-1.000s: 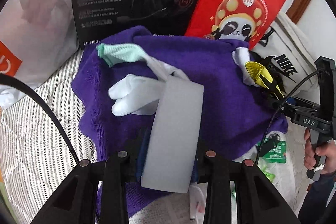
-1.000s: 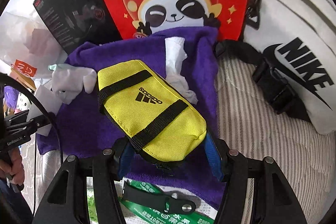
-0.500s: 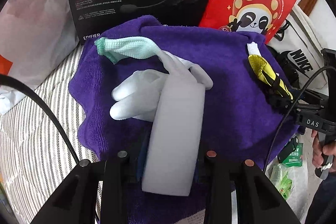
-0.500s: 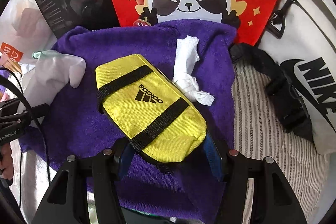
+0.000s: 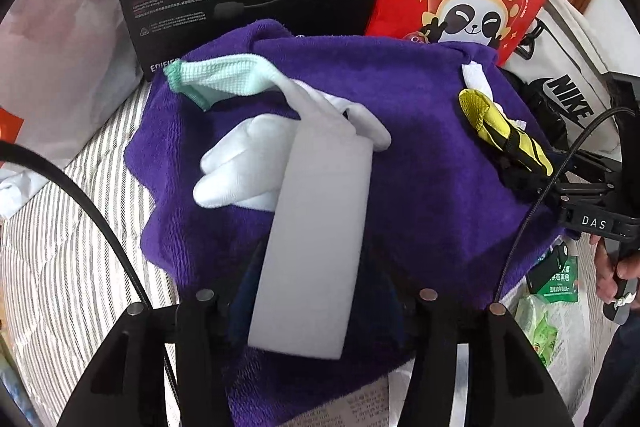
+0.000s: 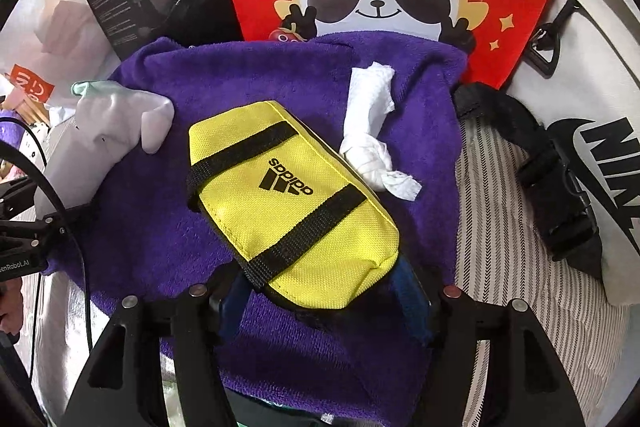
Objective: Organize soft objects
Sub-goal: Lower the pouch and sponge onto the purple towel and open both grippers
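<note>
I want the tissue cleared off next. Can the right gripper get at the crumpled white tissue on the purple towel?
Probably not directly: the right gripper has the yellow zip pouch between its opening jaws, beside the crumpled white tissue.

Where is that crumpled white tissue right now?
In the right wrist view, the crumpled white tissue lies on the purple towel, just right of the yellow pouch and below the red panda bag.

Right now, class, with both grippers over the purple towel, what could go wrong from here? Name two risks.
1. The left gripper is opening around the white sponge block, whose far end rests on the white glove. Once released, it may tip or drag the glove.
2. The right gripper is opening around the yellow pouch, which lies beside the crumpled tissue. The pouch might slide and push the tissue off the purple towel.
</note>
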Tool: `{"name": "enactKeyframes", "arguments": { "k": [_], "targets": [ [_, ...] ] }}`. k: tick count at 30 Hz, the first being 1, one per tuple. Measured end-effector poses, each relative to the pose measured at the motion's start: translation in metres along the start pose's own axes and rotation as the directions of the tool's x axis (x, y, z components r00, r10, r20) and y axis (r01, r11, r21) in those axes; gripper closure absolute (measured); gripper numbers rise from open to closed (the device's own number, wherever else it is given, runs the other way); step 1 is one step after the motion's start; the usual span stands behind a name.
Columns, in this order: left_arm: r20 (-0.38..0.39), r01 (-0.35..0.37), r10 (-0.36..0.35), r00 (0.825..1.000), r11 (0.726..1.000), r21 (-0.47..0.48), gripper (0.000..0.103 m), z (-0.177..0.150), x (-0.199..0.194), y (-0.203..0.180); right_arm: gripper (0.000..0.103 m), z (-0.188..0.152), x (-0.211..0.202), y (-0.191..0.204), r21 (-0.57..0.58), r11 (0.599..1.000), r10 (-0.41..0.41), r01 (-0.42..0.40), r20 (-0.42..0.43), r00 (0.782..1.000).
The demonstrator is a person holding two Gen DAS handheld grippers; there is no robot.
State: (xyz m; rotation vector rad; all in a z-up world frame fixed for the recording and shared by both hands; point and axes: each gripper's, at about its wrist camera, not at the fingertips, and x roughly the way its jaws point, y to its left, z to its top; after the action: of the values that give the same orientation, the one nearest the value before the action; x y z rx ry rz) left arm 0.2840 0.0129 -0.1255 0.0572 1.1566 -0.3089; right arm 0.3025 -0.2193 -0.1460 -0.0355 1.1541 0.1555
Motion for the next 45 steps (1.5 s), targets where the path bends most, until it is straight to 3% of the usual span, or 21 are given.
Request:
{"name": "enactKeyframes", "arguments": {
  "k": [7, 14, 24, 36, 39, 40, 41, 45],
  "targets": [
    [-0.019, 0.024, -0.024, 1.000, 0.999, -0.032, 0.039, -0.005, -0.012, 0.001, 0.030, -0.011, -0.006, 0.004, -0.030, 0.999, 0.009, -0.011, -0.036, 0.999],
    [-0.014, 0.025, -0.026, 1.000, 0.998, -0.049, 0.038, -0.017, -0.033, 0.002, 0.023, -0.020, -0.026, 0.006, 0.003, 0.999, 0.042, -0.041, -0.032, 0.999],
    [0.045, 0.007, -0.005, 0.999, 0.999, -0.051, 0.038, -0.044, -0.072, -0.008, 0.023, -0.044, -0.082, -0.007, 0.073, 0.996, 0.055, -0.058, 0.052, 0.997],
    [-0.030, 0.054, -0.054, 0.998, 0.998, -0.025, 0.038, -0.087, -0.040, -0.045, 0.023, -0.096, -0.123, 0.002, 0.092, 0.993, 0.067, -0.074, 0.082, 0.994],
    [-0.010, 0.038, -0.038, 0.999, 0.999, -0.014, 0.043, -0.090, -0.033, -0.053, 0.023, -0.110, -0.123, 0.000, 0.103, 0.992, 0.073, -0.080, 0.067, 0.995],
    [0.006, 0.039, -0.038, 0.999, 0.999, -0.004, 0.061, -0.090, -0.034, -0.055, 0.023, -0.115, -0.124, -0.001, 0.105, 0.991, 0.071, -0.077, 0.062, 0.996],
    [0.021, 0.051, -0.051, 0.998, 0.999, 0.009, 0.067, -0.090, -0.034, -0.059, 0.023, -0.118, -0.123, -0.002, 0.110, 0.991, 0.069, -0.075, 0.058, 0.996],
    [0.045, 0.049, -0.050, 0.998, 0.998, 0.035, 0.079, -0.090, -0.035, -0.064, 0.023, -0.132, -0.121, -0.009, 0.142, 0.987, 0.075, -0.080, 0.040, 0.996]
  ]
}}
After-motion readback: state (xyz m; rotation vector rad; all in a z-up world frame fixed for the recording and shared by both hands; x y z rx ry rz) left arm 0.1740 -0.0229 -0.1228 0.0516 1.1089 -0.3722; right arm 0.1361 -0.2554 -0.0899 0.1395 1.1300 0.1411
